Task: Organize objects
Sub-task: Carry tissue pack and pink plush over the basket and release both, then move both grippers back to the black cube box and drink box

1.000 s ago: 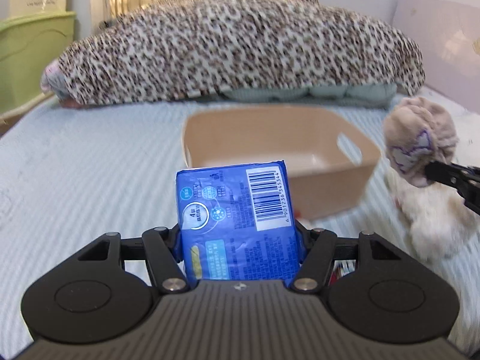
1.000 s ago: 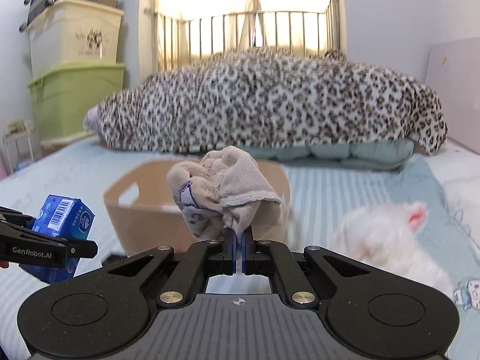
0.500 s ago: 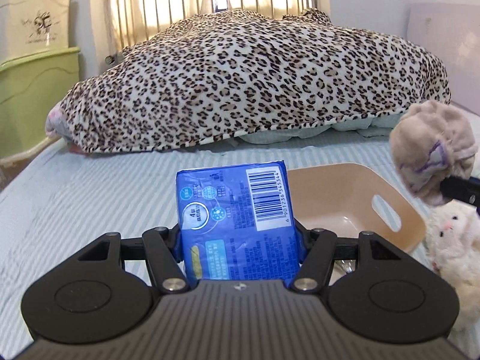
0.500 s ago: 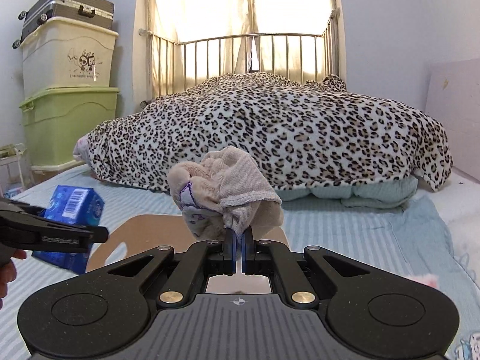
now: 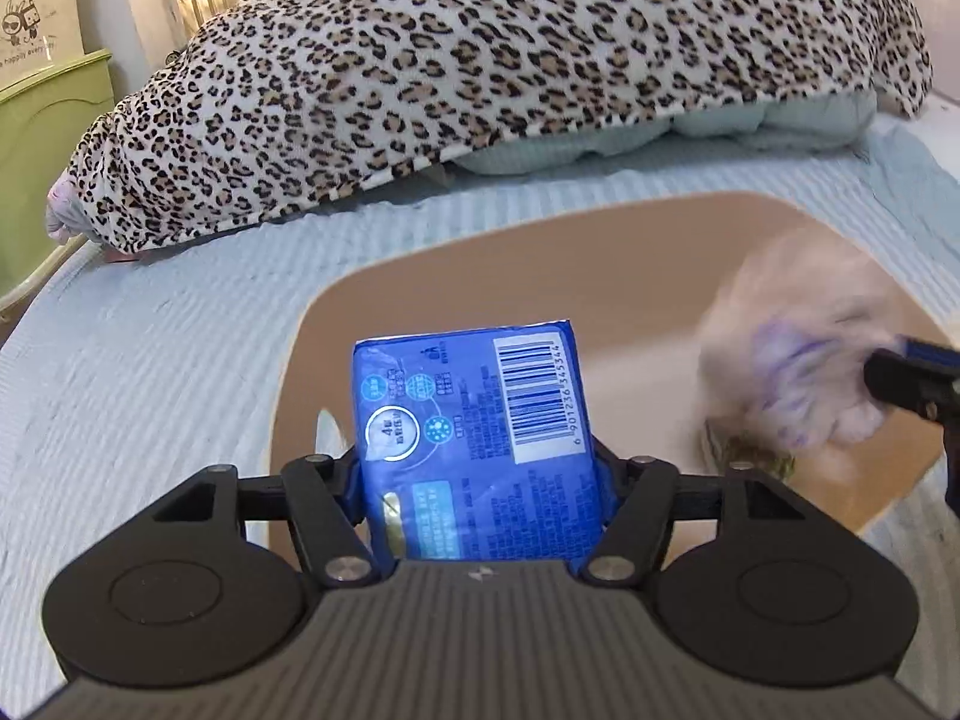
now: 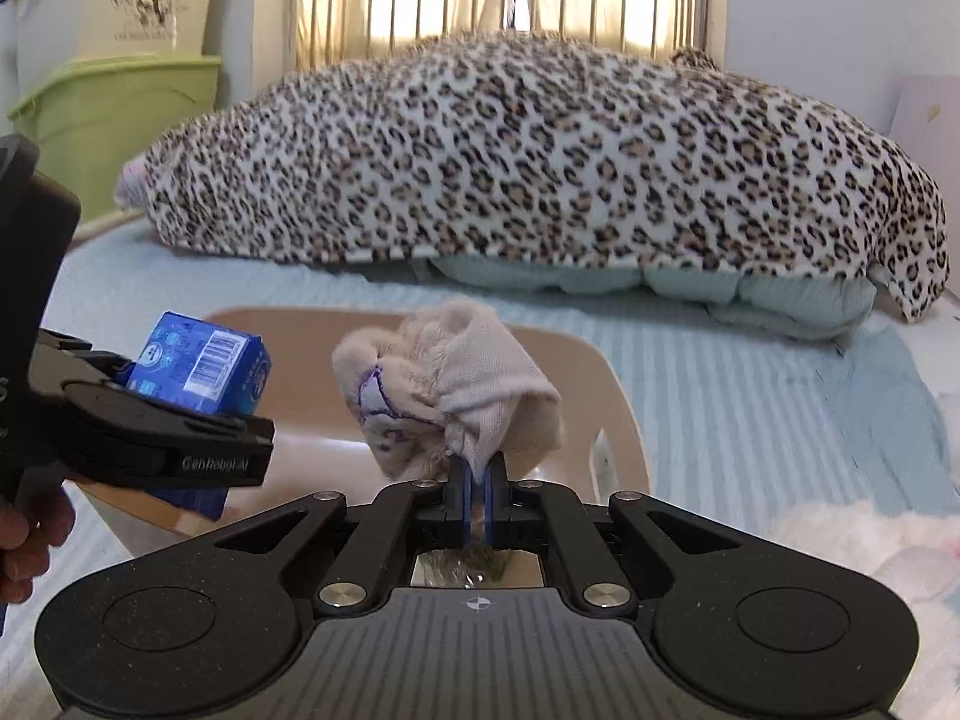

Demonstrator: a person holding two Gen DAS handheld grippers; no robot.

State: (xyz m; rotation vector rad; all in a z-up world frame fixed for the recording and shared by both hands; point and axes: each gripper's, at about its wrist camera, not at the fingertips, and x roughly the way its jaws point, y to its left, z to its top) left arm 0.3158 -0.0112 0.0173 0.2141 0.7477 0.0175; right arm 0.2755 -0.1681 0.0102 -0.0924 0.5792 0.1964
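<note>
Bg: leopard-print blanket (image 6: 540,162) heaped over pale quilt (image 6: 660,288) on blue striped bed sheet (image 5: 150,348), metal bed rail (image 6: 510,6) behind, green storage bin (image 6: 120,126) w/ cream bin (image 6: 114,0) stacked on top at left.

Left hand-held gripper (image 5: 480,468) is clamped on both sides of the blue packet (image 5: 474,438), jaws fairly wide apart, and shows at the left edge of the right view with a bare hand (image 6: 24,534) under it, while the right hand-held gripper (image 6: 478,474) is pinched nearly closed on the beige sock bundle (image 6: 450,396).
</note>
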